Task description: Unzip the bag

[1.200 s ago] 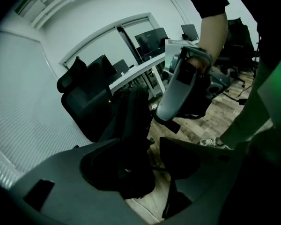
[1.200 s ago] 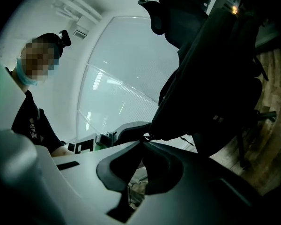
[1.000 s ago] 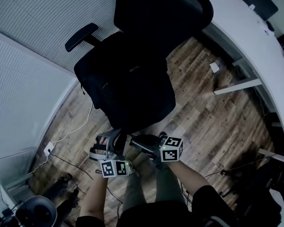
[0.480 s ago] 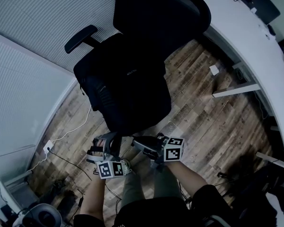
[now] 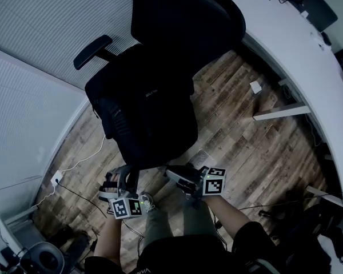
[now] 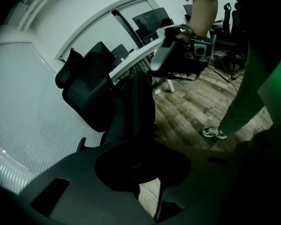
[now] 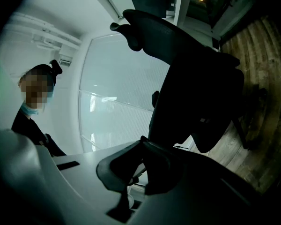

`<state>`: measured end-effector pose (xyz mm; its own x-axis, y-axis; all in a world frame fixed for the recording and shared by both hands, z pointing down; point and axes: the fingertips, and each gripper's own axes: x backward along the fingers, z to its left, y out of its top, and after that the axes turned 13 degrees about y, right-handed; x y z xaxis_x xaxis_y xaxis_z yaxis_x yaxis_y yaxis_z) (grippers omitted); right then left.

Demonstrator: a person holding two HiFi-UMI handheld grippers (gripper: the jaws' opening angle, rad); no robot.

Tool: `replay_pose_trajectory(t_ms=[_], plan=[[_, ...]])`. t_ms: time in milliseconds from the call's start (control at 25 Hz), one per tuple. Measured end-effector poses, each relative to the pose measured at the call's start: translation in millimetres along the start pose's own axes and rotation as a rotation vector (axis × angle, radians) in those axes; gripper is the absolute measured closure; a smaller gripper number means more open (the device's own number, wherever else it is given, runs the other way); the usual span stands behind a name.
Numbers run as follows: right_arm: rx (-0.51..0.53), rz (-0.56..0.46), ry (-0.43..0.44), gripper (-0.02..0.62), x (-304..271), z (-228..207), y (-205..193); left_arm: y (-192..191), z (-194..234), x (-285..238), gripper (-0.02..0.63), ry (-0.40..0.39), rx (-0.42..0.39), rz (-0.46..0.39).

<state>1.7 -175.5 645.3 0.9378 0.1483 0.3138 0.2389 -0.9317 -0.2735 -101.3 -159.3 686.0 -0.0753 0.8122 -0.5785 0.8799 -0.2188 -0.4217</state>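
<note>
A black bag (image 5: 146,110) seems to lie on the seat of a black office chair (image 5: 183,21); the two are hard to tell apart in the dark. It shows as a dark bulk with a small tag (image 7: 203,121) in the right gripper view. My left gripper (image 5: 122,176) hovers just in front of the seat's front edge, with only a narrow slit between its jaws and nothing in it (image 6: 147,177). My right gripper (image 5: 176,174) is beside it, shut and empty (image 7: 143,146), and also appears in the left gripper view (image 6: 166,60).
A chair armrest (image 5: 91,44) sticks out at the left. A curved white desk (image 5: 308,56) runs along the right, with a leg (image 5: 283,110) on the wood floor. White cables (image 5: 80,164) trail on the floor at the left. My shoe (image 6: 214,132) is below.
Both grippers have drawn back a little from the chair, the left one moving down and left. The left jaws have narrowed. The right jaws stay shut.
</note>
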Motion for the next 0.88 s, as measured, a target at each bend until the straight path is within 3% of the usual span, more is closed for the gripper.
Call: replay_pose_trajectory(t_ms=[480,880], plan=[[-0.014,0.017,-0.019,0.548,37.6,2.0,47.5,5.6,-1.8,-6.8,0.523,-0.01,0.018,0.082],[0.005,-0.025,-0.064,0.548,66.9,-4.7,92.7,4.4,0.3,-12.0,0.523,-0.004,0.067,0.156]])
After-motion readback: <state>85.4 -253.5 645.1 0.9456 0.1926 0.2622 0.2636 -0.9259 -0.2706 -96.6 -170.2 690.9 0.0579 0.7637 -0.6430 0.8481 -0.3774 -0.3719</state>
